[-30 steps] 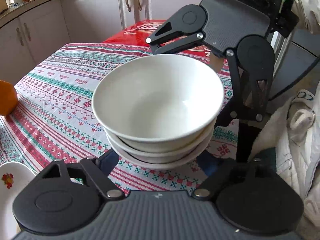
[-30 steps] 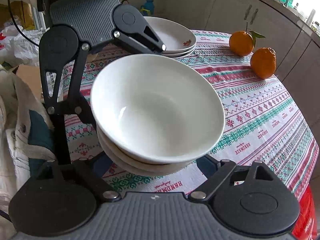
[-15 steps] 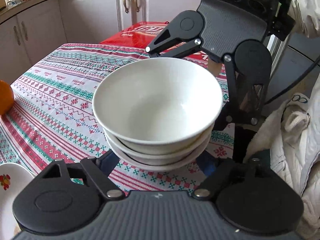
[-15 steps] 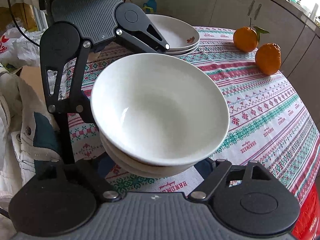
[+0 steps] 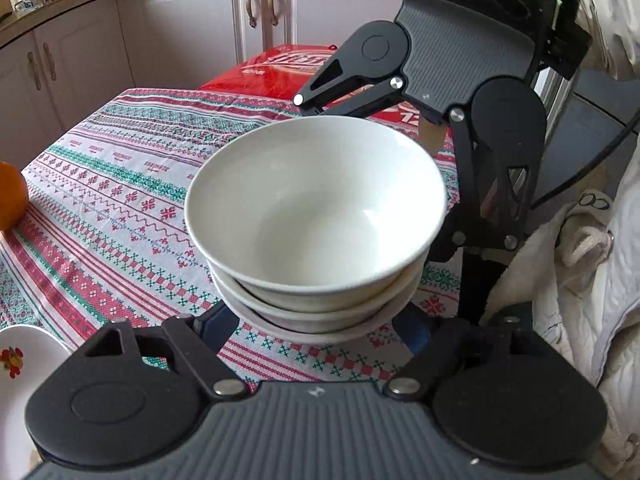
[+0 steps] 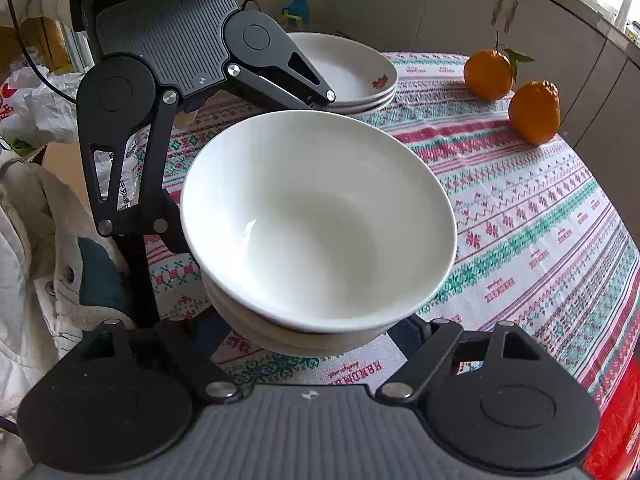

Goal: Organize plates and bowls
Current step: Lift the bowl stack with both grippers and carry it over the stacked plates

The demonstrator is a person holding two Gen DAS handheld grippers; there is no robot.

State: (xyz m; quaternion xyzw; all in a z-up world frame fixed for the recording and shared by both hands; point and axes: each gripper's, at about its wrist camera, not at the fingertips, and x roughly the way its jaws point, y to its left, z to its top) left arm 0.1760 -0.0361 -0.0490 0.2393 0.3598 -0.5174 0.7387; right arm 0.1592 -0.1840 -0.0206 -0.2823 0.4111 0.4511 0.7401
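Three white bowls sit nested in one stack [image 5: 316, 208] [image 6: 320, 224] over the patterned tablecloth [image 5: 120, 200]. My left gripper [image 5: 316, 326] reaches in from one side, its blue fingers [image 5: 216, 326] running in under the lowest bowl's rim and closed against it. From the opposite side my right gripper [image 6: 308, 334] holds the same stack the same way, blue fingers [image 6: 404, 332] tucked beneath the rim. All the fingertips are hidden by the bowls. Each gripper's dark body [image 6: 172, 40] [image 5: 460, 52] shows in the other's view behind the stack.
A pile of flower-printed plates [image 6: 352, 68] stands just behind the left gripper. Two oranges [image 6: 488, 74] [image 6: 534, 112] lie further along the table. A red package [image 5: 280, 72] sits at the table's far end. A person's white garment [image 5: 580, 280] is beside the table edge, with cabinets [image 5: 180, 32] beyond.
The right gripper's fingers have drawn closer together against the bottom bowl. The left gripper keeps its hold, and the stack has barely shifted.
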